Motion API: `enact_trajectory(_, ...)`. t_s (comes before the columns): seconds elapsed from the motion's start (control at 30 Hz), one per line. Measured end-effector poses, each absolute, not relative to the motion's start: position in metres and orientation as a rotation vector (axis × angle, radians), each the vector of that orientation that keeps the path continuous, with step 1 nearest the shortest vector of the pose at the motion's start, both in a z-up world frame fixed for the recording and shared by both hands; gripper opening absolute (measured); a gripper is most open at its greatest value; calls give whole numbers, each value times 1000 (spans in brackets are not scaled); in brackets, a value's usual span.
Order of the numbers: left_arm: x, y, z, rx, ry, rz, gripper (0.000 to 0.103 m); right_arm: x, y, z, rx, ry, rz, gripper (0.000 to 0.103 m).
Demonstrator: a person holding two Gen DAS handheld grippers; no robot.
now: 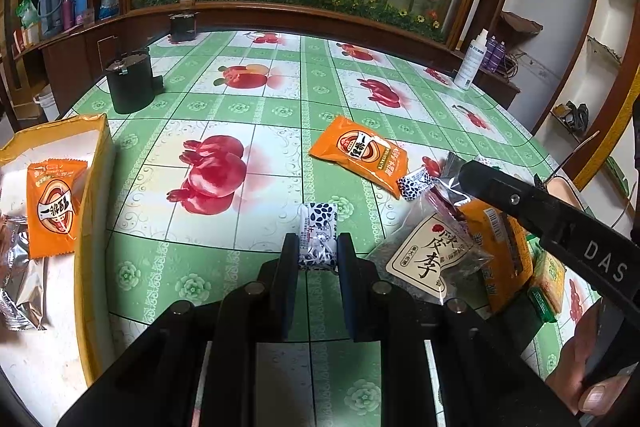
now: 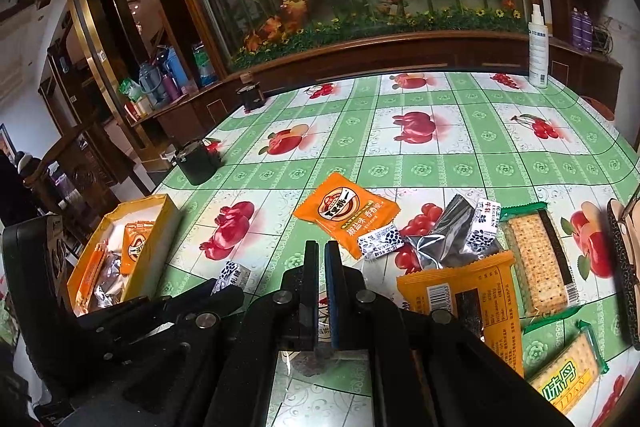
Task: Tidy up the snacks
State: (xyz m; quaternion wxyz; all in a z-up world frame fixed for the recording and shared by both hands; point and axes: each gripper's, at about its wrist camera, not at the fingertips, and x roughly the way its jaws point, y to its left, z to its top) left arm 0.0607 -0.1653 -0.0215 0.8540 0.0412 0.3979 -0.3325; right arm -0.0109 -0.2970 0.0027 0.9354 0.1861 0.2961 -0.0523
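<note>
While the left gripper [image 1: 318,255] jaws are pinching a spotted candy [image 1: 318,227], the right gripper [image 2: 321,267] jaws are sitting pressed together, empty; few snacks are lying in the box [image 1: 90,187], most are waiting right of them.

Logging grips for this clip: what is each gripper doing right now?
Left gripper: shut on a small blue-and-white candy.
Right gripper: shut, nothing visible between its fingers.
</note>
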Motion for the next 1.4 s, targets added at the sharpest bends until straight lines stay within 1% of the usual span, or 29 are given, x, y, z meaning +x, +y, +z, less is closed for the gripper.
enact_trajectory(1.13, 58, -163, -18, 71, 815, -720, 18, -18, -297, 9, 382, 579, -107, 4)
enact_trajectory(1.4, 54, -156, -8, 41, 801, -723, 18, -21, -297, 14, 384, 557, -104, 4)
